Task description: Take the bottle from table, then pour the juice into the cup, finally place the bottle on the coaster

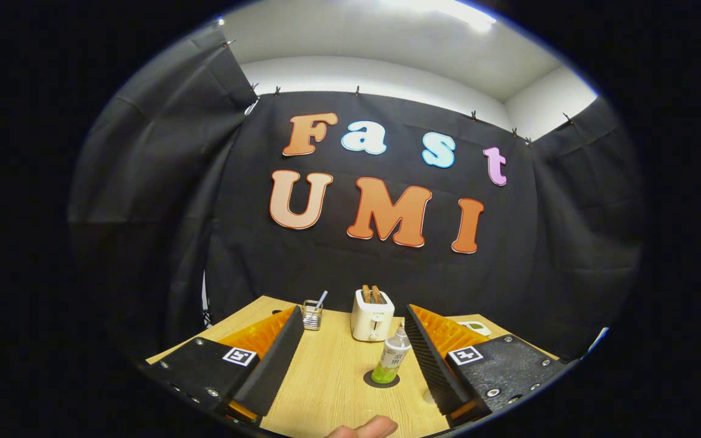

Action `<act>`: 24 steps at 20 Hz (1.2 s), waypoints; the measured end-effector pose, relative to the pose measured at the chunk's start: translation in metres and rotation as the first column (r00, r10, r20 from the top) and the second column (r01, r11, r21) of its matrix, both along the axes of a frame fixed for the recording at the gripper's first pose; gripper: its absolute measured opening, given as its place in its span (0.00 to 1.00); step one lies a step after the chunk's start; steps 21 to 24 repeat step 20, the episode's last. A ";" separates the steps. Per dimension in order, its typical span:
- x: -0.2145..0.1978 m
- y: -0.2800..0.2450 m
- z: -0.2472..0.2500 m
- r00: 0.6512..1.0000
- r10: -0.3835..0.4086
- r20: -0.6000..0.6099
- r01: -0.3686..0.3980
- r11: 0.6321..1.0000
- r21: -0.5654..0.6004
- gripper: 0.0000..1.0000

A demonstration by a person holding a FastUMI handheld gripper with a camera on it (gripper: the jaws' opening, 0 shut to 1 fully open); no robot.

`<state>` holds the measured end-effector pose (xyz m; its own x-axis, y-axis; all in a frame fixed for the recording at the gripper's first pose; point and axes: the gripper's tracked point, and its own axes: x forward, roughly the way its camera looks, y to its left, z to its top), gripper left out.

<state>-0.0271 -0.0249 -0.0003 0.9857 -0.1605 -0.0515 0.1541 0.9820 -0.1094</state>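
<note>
On the table [326,377], the bottle [390,359] stands on the dark coaster [381,380], between the fingers, nearer the right one at about two o'clock. The gripper [353,347] is spread wide, holding nothing. A toaster [372,315] stands at twelve. The bottle looks placed; back straight out, keeping the right finger off it.

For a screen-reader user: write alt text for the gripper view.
A small clear plastic bottle of green juice stands on a dark round coaster on the light wooden table, between the open gripper fingers, near the right one. Beyond stand a white toaster and a glass jar.
</note>
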 end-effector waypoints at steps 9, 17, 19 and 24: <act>0.003 -0.004 -0.005 1.000 -0.007 -0.004 0.007 0.999 0.037 0.98; 0.003 0.000 -0.003 1.000 0.018 0.016 -0.018 1.000 -0.012 0.97; 0.004 -0.001 -0.003 1.000 0.022 0.005 -0.022 1.000 -0.010 0.97; 0.005 0.001 -0.003 0.999 0.031 0.006 -0.031 0.999 -0.009 0.97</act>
